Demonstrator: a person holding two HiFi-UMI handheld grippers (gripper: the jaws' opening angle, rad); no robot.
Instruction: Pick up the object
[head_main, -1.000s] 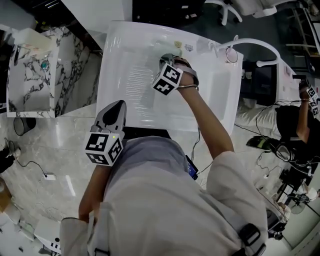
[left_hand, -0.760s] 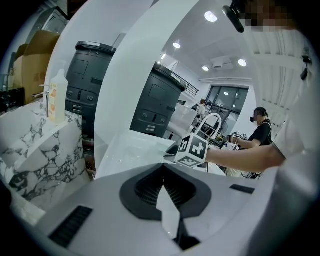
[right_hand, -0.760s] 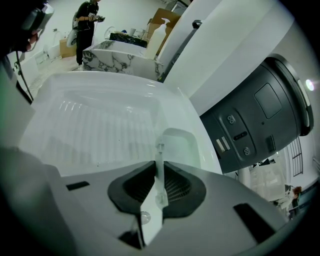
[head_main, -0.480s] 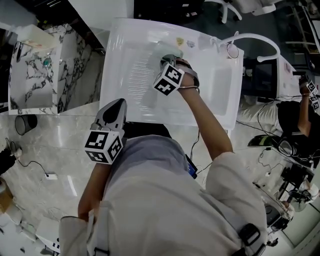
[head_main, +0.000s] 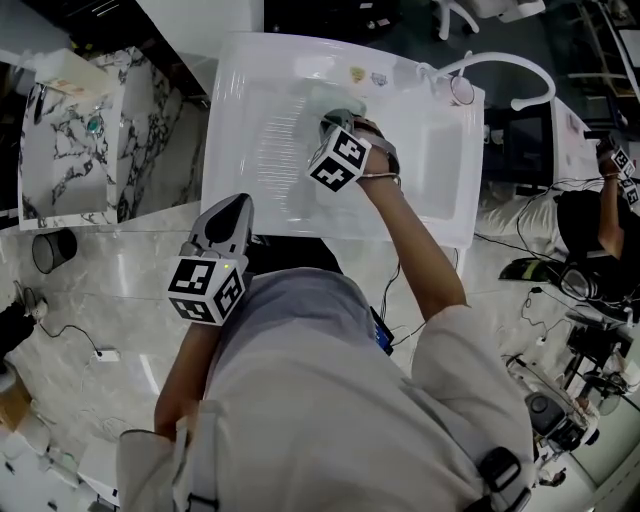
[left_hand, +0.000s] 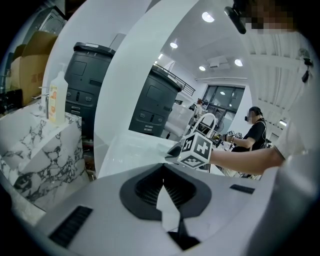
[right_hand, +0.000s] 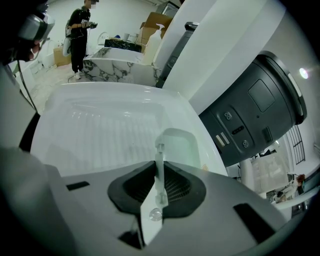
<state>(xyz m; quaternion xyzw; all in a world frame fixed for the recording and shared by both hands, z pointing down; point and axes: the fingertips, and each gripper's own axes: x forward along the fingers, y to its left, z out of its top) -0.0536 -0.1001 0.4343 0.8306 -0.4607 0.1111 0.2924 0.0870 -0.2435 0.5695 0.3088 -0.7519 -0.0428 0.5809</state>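
My right gripper (head_main: 338, 128) is out over the white ribbed tray (head_main: 262, 160), shut on a thin clear plastic piece (right_hand: 159, 159) that stands upright between its jaws. In the right gripper view the gripper (right_hand: 158, 176) has a pale green translucent box shape (right_hand: 181, 146) lying on the tray just beyond the jaws; in the head view this box shape (head_main: 340, 100) is just past the gripper. I cannot tell whether the clear piece is part of that shape. My left gripper (head_main: 232, 212) hangs at the tray's near edge, shut and empty, its jaws (left_hand: 164, 192) meeting in a line.
A white curved pipe (head_main: 500, 66) arches over the tray's far right corner. A marble-patterned block (head_main: 70, 140) with a bottle (left_hand: 57, 97) stands to the left. A dark grey machine (right_hand: 260, 105) stands behind the tray. Another person (head_main: 600, 220) stands at the right, among cables on the floor.
The head view has drifted a little; both grippers keep their places and their grip.
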